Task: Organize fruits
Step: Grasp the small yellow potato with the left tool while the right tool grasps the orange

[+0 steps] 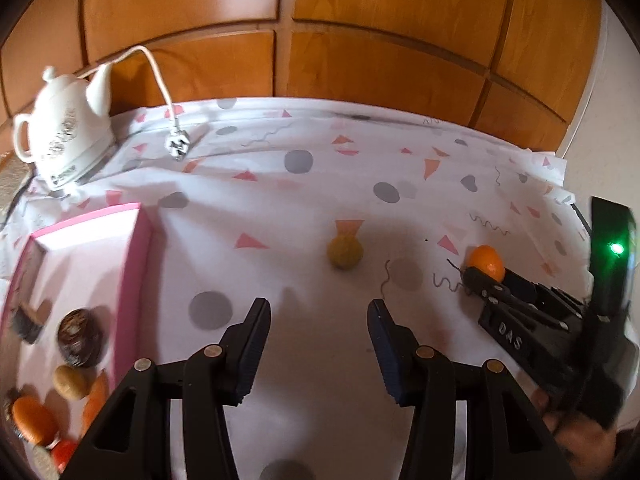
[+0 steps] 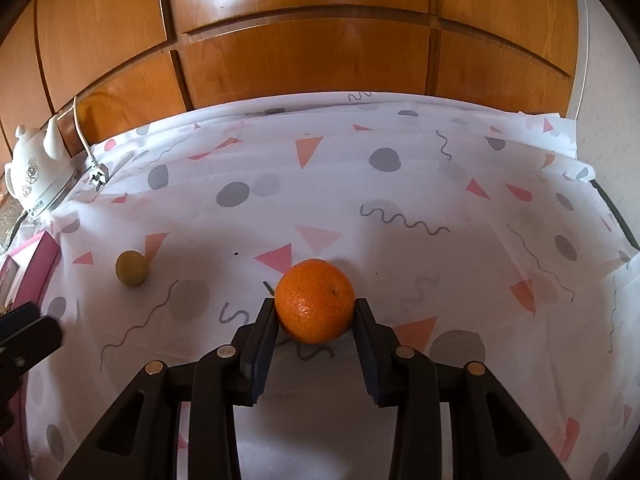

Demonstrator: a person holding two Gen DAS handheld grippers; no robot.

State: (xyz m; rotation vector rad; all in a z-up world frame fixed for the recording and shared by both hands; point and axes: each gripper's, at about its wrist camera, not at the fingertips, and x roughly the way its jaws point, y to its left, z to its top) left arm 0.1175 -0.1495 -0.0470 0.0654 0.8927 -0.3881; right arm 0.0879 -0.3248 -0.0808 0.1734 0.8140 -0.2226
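An orange (image 2: 315, 305) sits between the fingers of my right gripper (image 2: 316, 309), which is shut on it at the table surface; it also shows in the left wrist view (image 1: 486, 263) with the right gripper (image 1: 474, 276) around it. A small yellow-green fruit (image 1: 345, 254) lies on the cloth ahead of my left gripper (image 1: 320, 312), which is open and empty; the fruit also shows in the right wrist view (image 2: 131, 268). A pink box (image 1: 132, 280) at the left holds several fruits (image 1: 79, 337).
A white teapot-shaped kettle (image 1: 66, 132) with a cord and plug (image 1: 178, 146) stands at the back left. Wooden panels (image 1: 320, 40) rise behind the table. The patterned tablecloth (image 2: 360, 200) ends at the right edge.
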